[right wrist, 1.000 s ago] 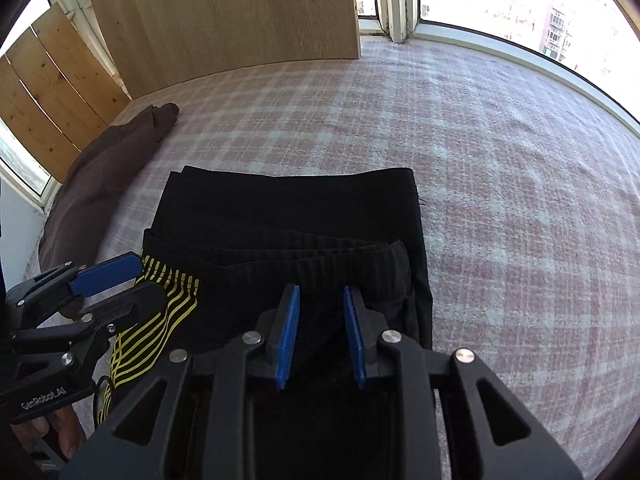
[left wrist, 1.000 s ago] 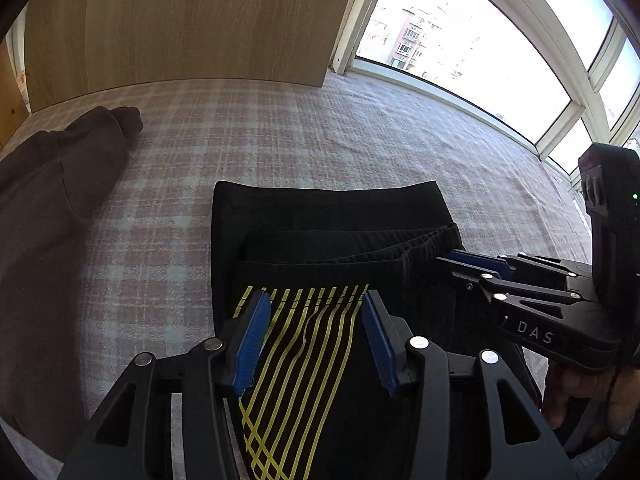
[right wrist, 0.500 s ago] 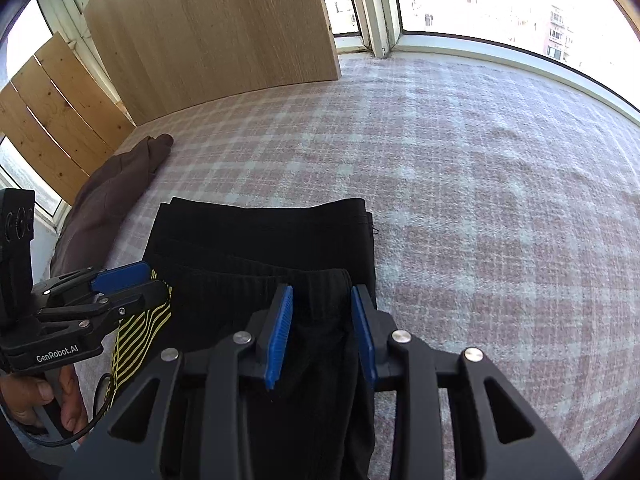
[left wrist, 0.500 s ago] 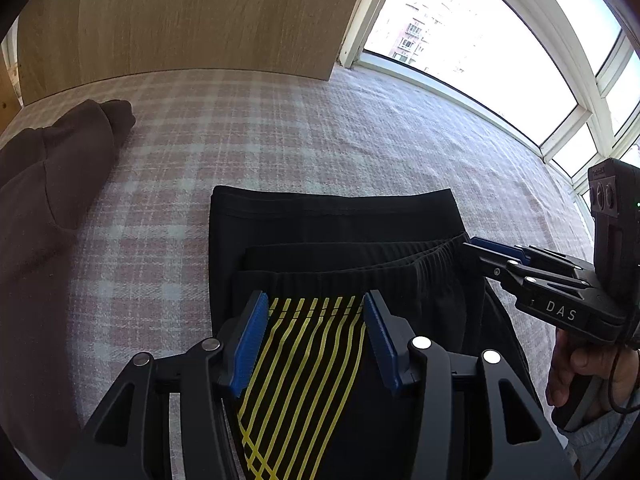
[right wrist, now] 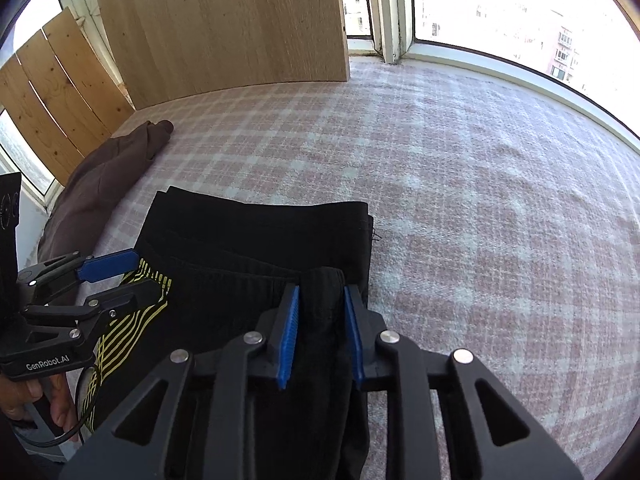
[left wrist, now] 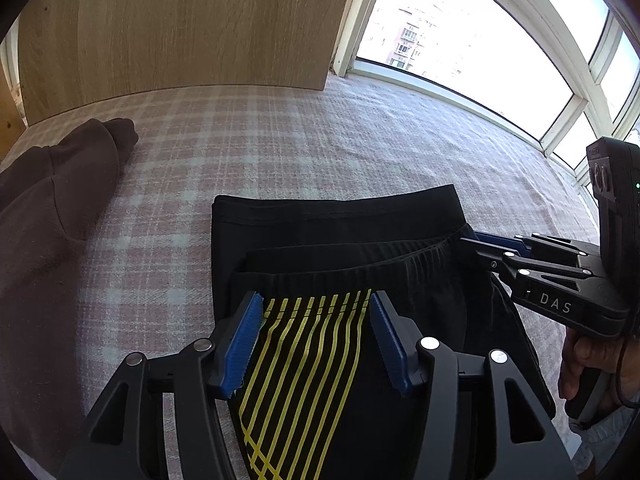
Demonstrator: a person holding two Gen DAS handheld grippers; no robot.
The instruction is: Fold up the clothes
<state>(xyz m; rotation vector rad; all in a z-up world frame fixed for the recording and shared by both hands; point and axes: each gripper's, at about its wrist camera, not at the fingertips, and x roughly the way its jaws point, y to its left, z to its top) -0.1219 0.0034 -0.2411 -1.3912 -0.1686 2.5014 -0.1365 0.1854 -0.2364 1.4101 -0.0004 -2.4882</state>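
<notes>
Black garment [left wrist: 340, 232] seen mostly folded on the plaid cover [left wrist: 280, 140], its near part not yet laid down.
1 brown garment [left wrist: 48, 208] is left unfolded to the black garment's left. 2 grippers are counted: the left gripper [left wrist: 316, 334], opening, straddles its yellow stripes [left wrist: 304, 344] unpinched; the right gripper [right wrist: 320, 328], closing, has its right edge bunched between the pads.

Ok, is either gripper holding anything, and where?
Right gripper is closing on the black garment at its ribbed edge. Left gripper is opening around the yellow stripes, gripping nothing.
</notes>
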